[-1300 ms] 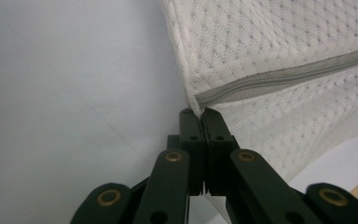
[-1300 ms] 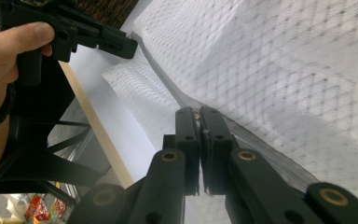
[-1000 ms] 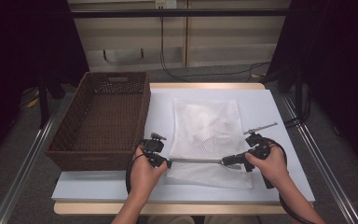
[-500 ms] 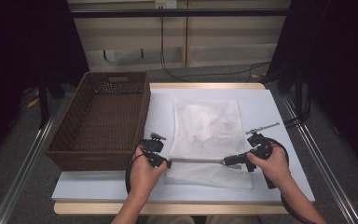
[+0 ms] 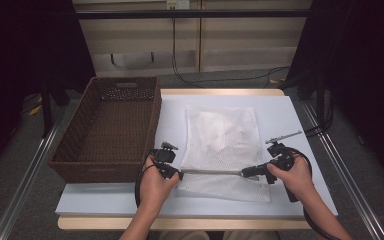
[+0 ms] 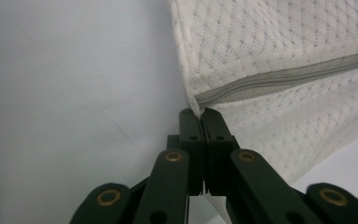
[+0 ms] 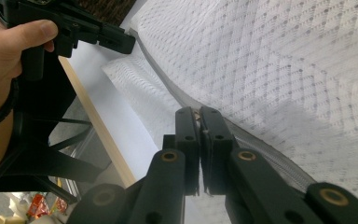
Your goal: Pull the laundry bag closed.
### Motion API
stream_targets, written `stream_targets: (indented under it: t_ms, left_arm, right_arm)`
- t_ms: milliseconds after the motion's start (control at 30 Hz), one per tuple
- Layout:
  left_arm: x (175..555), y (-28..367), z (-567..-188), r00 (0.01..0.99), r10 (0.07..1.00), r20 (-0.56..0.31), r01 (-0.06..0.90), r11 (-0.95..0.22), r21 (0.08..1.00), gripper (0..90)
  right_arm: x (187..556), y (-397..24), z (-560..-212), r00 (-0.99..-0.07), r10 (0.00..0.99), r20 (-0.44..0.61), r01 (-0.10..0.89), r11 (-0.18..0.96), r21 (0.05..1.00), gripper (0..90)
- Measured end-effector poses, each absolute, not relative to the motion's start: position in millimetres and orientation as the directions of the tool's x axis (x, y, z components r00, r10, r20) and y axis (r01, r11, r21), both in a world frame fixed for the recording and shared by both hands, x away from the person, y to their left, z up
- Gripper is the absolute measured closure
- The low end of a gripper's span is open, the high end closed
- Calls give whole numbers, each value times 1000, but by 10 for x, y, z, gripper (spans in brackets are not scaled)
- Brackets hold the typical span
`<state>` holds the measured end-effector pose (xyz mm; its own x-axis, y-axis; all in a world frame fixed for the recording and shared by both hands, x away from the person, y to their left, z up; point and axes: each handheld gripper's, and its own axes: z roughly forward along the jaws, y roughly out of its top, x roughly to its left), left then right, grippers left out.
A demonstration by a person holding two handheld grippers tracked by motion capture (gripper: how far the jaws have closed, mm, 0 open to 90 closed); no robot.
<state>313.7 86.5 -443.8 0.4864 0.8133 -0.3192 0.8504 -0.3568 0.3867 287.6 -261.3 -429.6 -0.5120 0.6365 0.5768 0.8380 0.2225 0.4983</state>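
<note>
Mesh laundry bag, white and holding some crumpled white cloth, lies flat on the white tabletop, just to the right of a brown wicker basket that stands at the tabletop's left edge. A grey zipper runs across the bag near the end closest to the person, stretched in a straight line between the two grippers. The left gripper sits at the bag's left edge, and in the left gripper view its fingers are pressed together on the mesh right at the end of the zipper. The right gripper sits over the bag's right part; in the right gripper view its fingers pinch a small piece on the zipper line, likely the pull.
</note>
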Motion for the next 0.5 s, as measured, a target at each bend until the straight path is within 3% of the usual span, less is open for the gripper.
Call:
stream_targets:
  t_ms: [500]
  left_arm:
    - [3152,851,-4441,486,817,-311,850,-359,386,884]
  right_arm:
    - [2835,-2682,-4286,-502,643,579,841,207,500,874]
